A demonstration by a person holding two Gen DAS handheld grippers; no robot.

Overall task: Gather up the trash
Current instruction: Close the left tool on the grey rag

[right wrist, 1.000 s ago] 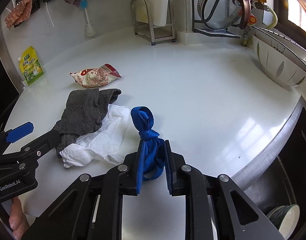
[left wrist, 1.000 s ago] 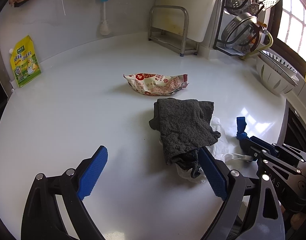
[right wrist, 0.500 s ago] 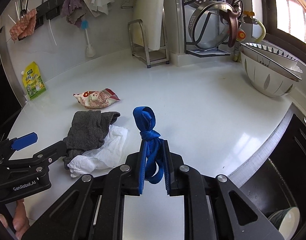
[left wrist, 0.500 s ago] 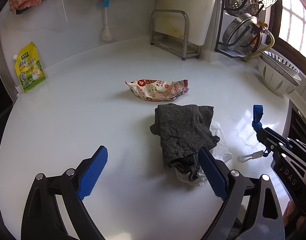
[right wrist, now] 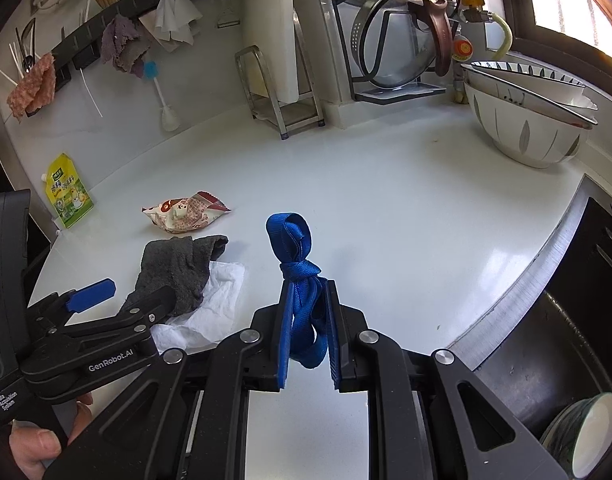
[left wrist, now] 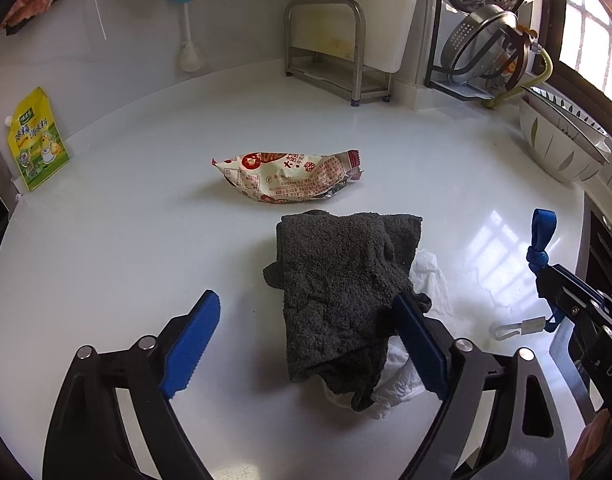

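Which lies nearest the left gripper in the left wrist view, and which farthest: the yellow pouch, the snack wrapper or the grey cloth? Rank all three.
Measured from the left gripper:
1. Grey cloth, touching its right finger, over white paper.
2. Snack wrapper, just beyond the cloth, mid-counter.
3. Yellow pouch, far left, leaning against the wall.

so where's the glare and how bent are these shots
Left wrist view: a window reflection glares on the white counter right of the grey cloth; the counter's edge bows, corners go dark. Right wrist view: the window is blown out and glare lies near the sink.
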